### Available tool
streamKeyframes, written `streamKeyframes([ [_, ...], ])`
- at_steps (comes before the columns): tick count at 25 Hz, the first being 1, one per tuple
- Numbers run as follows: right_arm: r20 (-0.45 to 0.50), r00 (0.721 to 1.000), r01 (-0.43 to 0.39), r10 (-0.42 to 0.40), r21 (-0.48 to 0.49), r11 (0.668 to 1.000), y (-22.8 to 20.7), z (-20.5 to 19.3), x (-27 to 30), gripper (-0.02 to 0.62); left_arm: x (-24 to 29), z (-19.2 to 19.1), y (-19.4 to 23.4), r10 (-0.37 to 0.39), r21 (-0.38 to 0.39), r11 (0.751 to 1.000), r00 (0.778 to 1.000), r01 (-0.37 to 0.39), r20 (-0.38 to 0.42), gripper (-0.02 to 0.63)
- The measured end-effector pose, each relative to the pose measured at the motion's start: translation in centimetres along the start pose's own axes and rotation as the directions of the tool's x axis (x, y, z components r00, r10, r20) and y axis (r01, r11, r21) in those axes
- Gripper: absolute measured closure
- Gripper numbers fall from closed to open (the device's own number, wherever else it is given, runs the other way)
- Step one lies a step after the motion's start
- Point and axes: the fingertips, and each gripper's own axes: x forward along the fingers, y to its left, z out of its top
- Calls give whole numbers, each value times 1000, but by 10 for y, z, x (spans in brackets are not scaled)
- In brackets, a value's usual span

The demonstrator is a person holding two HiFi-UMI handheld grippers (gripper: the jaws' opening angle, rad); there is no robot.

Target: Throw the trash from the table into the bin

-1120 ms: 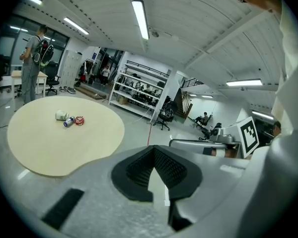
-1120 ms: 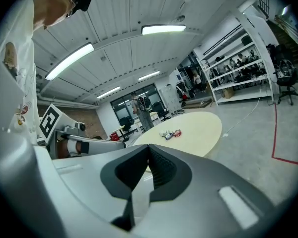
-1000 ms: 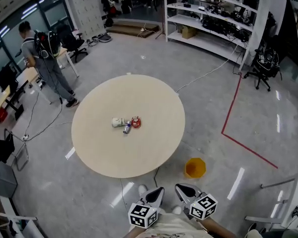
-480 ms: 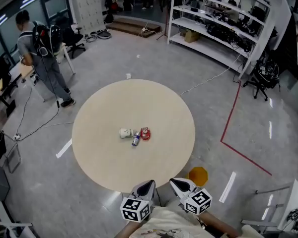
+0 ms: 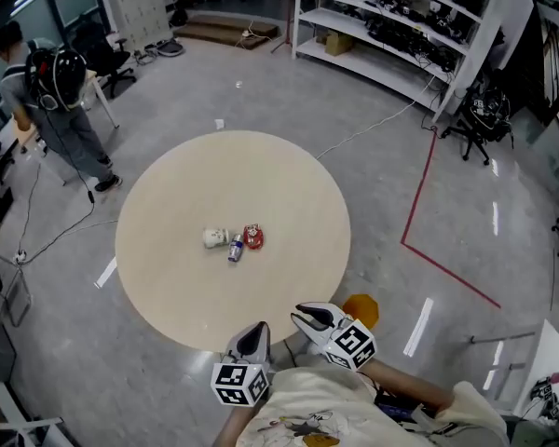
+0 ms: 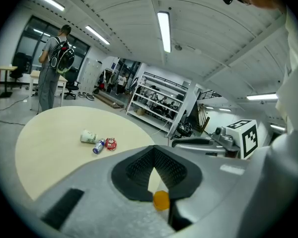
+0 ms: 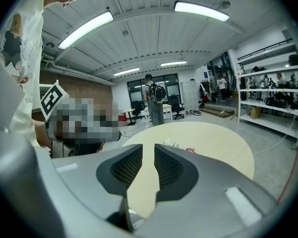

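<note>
Mid-table on the round beige table [image 5: 261, 175] lie a paper cup [image 5: 215, 238], a small can [image 5: 235, 248] and a red crumpled piece [image 5: 253, 237]. The left gripper view shows the cup [image 6: 88, 137], can [image 6: 98, 146] and red piece [image 6: 110, 144] far ahead. An orange bin [image 5: 363, 305] stands on the floor by the table's near edge, partly behind my right gripper [image 5: 303, 316]. Its jaws have just been opening and stand a narrow slit apart [image 7: 149, 148], with nothing between them. My left gripper [image 5: 258, 330] is shut and empty [image 6: 153, 148]. Both hover at the near edge.
A person with a backpack [image 5: 47, 91] stands at desks far left. White shelving [image 5: 391, 35] lines the back, with an office chair [image 5: 475, 119] beside it. A red tape line [image 5: 419, 203] and a cable [image 5: 373, 128] run across the grey floor right of the table.
Both grippers have come forward up to the table's near edge. The right one has rolled and now covers part of the orange bin. The trash has not moved.
</note>
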Motion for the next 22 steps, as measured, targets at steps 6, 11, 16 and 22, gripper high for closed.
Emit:
streamKeyframes([
  [6, -59, 998, -38, 35, -54, 998, -17, -6, 30, 483, -7, -4, 21, 80, -48, 996, 997, -79, 23, 600],
  [11, -100, 992, -85, 75, -95, 992, -21, 0, 67, 466, -25, 3, 47, 149, -92, 985, 987, -144, 60, 600],
  [16, -119, 990, -88, 72, -136, 987, -29, 0, 103, 454, -21, 8, 73, 170, -90, 982, 983, -164, 64, 600],
  [22, -155, 985, -99, 78, -131, 986, -22, -7, 135, 445, -11, 4, 95, 151, -48, 988, 988, -150, 17, 600],
])
